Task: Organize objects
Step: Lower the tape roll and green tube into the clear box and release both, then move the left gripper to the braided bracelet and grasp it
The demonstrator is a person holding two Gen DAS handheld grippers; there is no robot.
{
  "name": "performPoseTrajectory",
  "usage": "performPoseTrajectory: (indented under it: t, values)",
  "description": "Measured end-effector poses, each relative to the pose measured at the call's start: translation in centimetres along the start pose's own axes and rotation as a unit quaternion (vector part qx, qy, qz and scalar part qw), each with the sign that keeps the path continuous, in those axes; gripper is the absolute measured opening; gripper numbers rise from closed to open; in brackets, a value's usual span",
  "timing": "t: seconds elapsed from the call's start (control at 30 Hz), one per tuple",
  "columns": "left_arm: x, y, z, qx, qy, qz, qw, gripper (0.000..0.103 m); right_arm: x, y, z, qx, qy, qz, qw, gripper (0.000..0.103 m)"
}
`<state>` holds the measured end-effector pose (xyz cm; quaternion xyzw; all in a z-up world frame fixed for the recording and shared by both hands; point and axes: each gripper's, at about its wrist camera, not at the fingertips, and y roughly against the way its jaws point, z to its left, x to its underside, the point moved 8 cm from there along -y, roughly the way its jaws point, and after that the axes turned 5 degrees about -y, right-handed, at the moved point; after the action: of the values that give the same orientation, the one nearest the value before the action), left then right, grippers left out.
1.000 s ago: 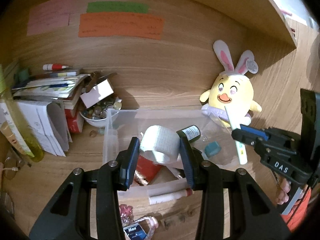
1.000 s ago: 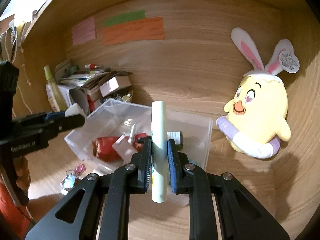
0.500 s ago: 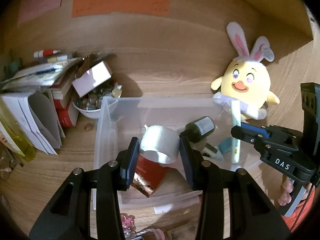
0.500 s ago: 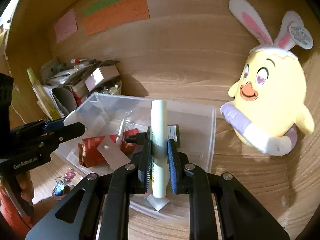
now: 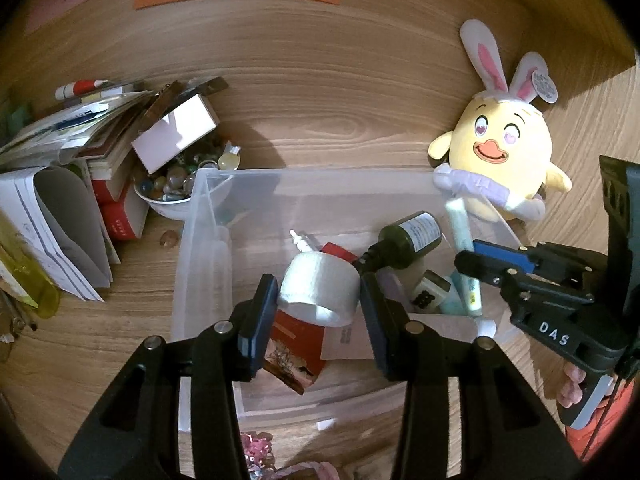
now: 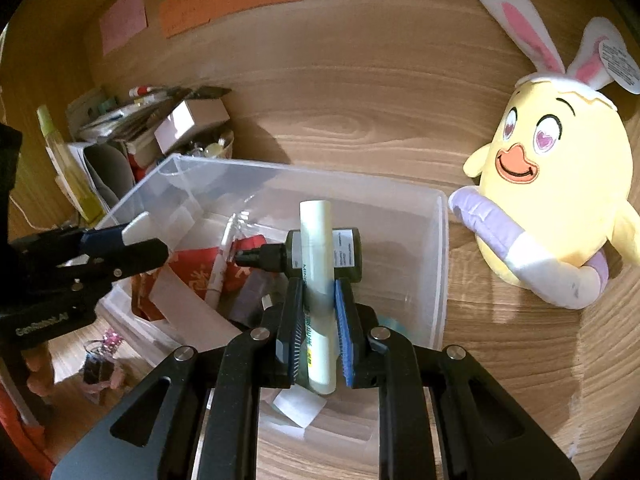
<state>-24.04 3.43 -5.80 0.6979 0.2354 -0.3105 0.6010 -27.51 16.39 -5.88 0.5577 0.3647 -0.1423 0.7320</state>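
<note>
1. Wood-grain surface (image 6: 500,360): carries everything listed.
2. Clear plastic bin (image 5: 188,264): rigid, thin-walled, already part-filled with a dark bottle (image 5: 412,240) and a red packet (image 5: 296,344).
3. Tape roll (image 5: 318,290): held above the bin in the left claw (image 5: 318,312), pads pressed on its sides; likely light, stiff, slick-faced.
4. Pale tube (image 6: 316,280): pinched at its lower half by the right claw (image 6: 318,332), upright over the bin; probably light and squashable, so hold the stiffer end.
</note>
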Motion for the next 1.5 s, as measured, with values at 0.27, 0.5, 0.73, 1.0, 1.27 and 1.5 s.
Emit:
performPoseTrajectory:
  t: [0.27, 0.5, 0.73, 1.0, 1.27, 1.5]
  values:
    - [0.2, 1.3, 0.1, 0.012, 0.015, -0.008, 0.9998, 0.061, 0.2, 1.1, 1.1, -0.016, 0.013, 0.001, 1.0, 0.019]
    - [0.5, 3.6, 0.2, 0.01, 0.012, -0.031, 0.9994, 0.073, 0.2, 3.0, 0.9, -0.012, 0.006, -0.018, 1.0, 0.033]
    - [1.2, 5.4, 0.1, 0.006, 0.004, -0.043, 0.999, 0.074, 0.2, 5.8, 1.4, -0.003, 0.013, -0.051, 0.999, 0.049]
    - [2.7, 7.5, 0.9, 0.003, 0.004, -0.047, 0.9989, 0.083, 1.5, 8.3, 2.7, -0.012, 0.019, -0.066, 0.998, 0.058]
    - [5.1, 8.2, 3.5, -0.003, 0.032, -0.031, 0.999, 0.083, 3.6, 9.0, 4.4, -0.024, 0.021, -0.063, 0.997, 0.066]
    - [8.3, 7.7, 4.4, -0.014, 0.028, -0.002, 0.9995, 0.083, 5.7, 7.7, 5.7, -0.026, 0.023, -0.041, 0.999, 0.066]
